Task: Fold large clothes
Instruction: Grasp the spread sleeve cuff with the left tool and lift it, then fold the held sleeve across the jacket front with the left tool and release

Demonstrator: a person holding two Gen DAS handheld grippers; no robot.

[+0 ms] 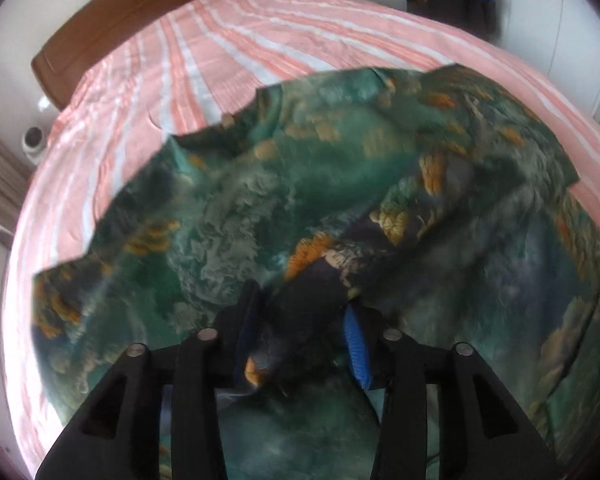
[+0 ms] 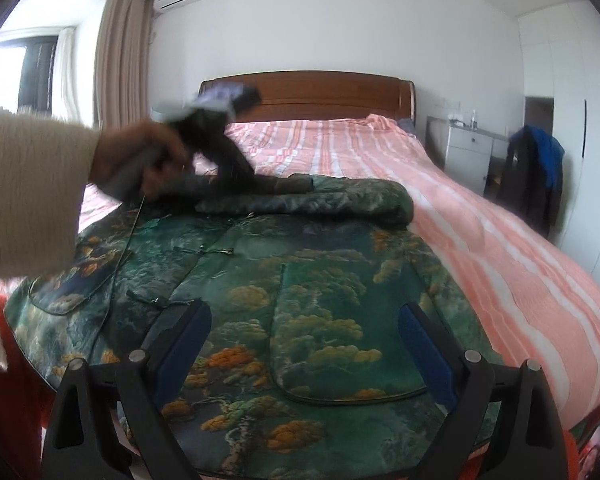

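- Jacket (image 2: pixel 300 320) spread flat on bed (image 2: pixel 480 240), ready for folding.
- Left gripper (image 1: pixel 300 332) half-wide, fabric bunched between, grip unclear.
- Right gripper (image 2: pixel 304 344) wide, empty, at 6 o'clock.

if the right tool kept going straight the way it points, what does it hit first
Most likely the green patterned garment spread on the bed. The right tool stands open and empty, angled down at the cloth near its big pocket. Depth is hard to judge through the fisheye.
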